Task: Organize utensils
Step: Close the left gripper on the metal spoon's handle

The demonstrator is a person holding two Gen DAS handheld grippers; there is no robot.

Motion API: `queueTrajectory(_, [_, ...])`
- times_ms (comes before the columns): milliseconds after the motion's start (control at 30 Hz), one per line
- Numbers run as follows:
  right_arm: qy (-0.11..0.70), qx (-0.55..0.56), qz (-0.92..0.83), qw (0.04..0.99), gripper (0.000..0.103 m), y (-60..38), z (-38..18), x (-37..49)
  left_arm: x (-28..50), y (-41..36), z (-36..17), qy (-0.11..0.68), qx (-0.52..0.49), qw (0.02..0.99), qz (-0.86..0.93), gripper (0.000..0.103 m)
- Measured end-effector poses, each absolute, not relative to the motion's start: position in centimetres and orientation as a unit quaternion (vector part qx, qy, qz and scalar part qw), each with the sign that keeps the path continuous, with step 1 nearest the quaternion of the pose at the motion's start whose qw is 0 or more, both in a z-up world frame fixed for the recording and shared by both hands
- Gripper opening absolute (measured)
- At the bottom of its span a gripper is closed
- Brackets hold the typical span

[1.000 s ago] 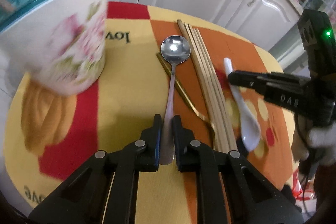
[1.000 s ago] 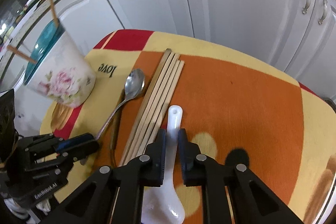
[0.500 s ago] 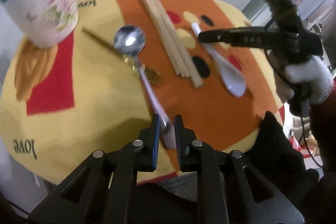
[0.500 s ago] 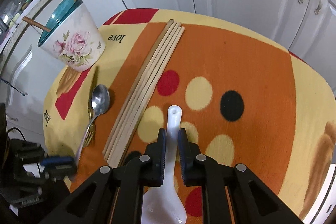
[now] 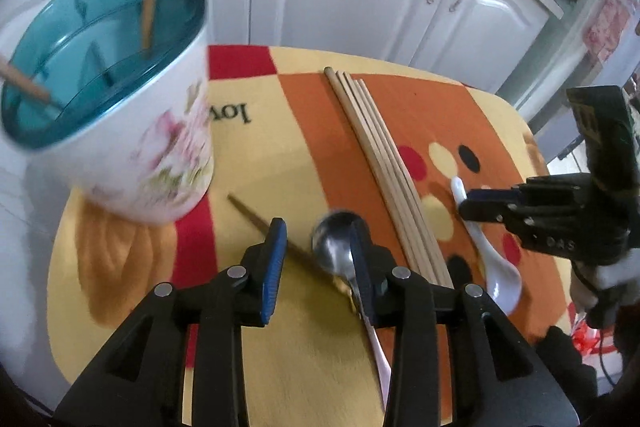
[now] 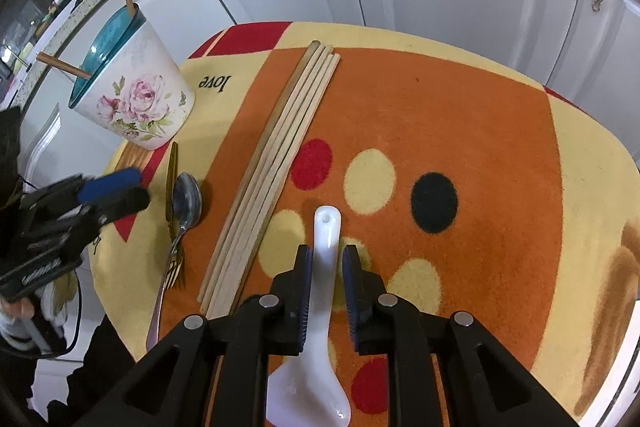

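While the left claw (image 5: 316, 259) is standing apart, jaws having just been opening w/ nothing pressed btwn them, the metal spoon (image 5: 334, 243) is lying on the surface just by its right finger, bowl toward 12, handle running to 6 under the claw. The right claw (image 6: 325, 281) is sitting nearly together, straddling the white spoon (image 6: 326, 267); can't tell if pads are pressing. That spoon's long axis is running 12–6, handle tip at 12. The floral holder (image 5: 132, 131) is standing at 10 of the left claw, the nearer one.

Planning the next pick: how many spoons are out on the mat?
2. The metal spoon lies left of the chopsticks, across a gold fork. The white ceramic spoon lies right of them, between the right gripper pads.
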State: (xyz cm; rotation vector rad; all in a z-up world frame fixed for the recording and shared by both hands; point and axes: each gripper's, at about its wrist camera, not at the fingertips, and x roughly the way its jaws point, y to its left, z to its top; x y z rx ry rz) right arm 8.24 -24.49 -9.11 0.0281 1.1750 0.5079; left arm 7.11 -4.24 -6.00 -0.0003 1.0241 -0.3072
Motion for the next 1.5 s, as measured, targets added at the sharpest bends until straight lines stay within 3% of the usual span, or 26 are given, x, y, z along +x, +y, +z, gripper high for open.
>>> queueTrajectory(233, [0.548,0.018,0.241,0.801,0.015,-24.6,-9.2,8.8,8.5,-5.5,-7.9,0.514,0.027,0.841,-0.167,0.031])
queueTrajectory(267, [0.548,0.018,0.242,0.8,0.015,-24.6,-9.2,8.9,8.6,-5.6,-8.2,0.516,0.028,0.839,-0.172,0.028])
queueTrajectory(300, [0.548,0.018,0.243,0.8,0.016,-24.6,-9.2,8.9,8.6,-5.7,-8.3,0.517,0.028,0.837,-0.174,0.018])
queueTrajectory(400, [0.546,0.016,0.246,0.8,0.016,-24.5,-9.3,8.9,8.2,-5.9,-8.3,0.516,0.033,0.838,-0.175,0.01])
queueTrajectory(667, [0.538,-0.007,0.258,0.802,0.012,-23.3,-8.7,8.3,6.5,-3.5,-7.6,0.524,-0.037,0.837,-0.154,0.002])
queueTrajectory(1100, [0.517,-0.005,0.257,0.816,0.012,-23.8,-6.7,7.3,6.1,-3.7,-7.4,0.521,-0.037,0.839,-0.153,0.001])
queueTrajectory(1300, [0.525,0.004,0.251,0.813,0.012,-24.3,-7.3,7.0,7.1,-5.0,-7.8,0.522,0.002,0.836,-0.169,0.022])
queueTrajectory(1433, [0.526,0.008,0.251,0.812,0.012,-24.3,-7.4,7.3,8.0,-5.3,-8.5,0.534,0.007,0.826,-0.179,0.022])
queueTrajectory(1500, [0.526,0.01,0.252,0.812,0.012,-24.3,-7.4,7.4,8.1,-5.5,-8.6,0.536,0.006,0.824,-0.184,0.015])
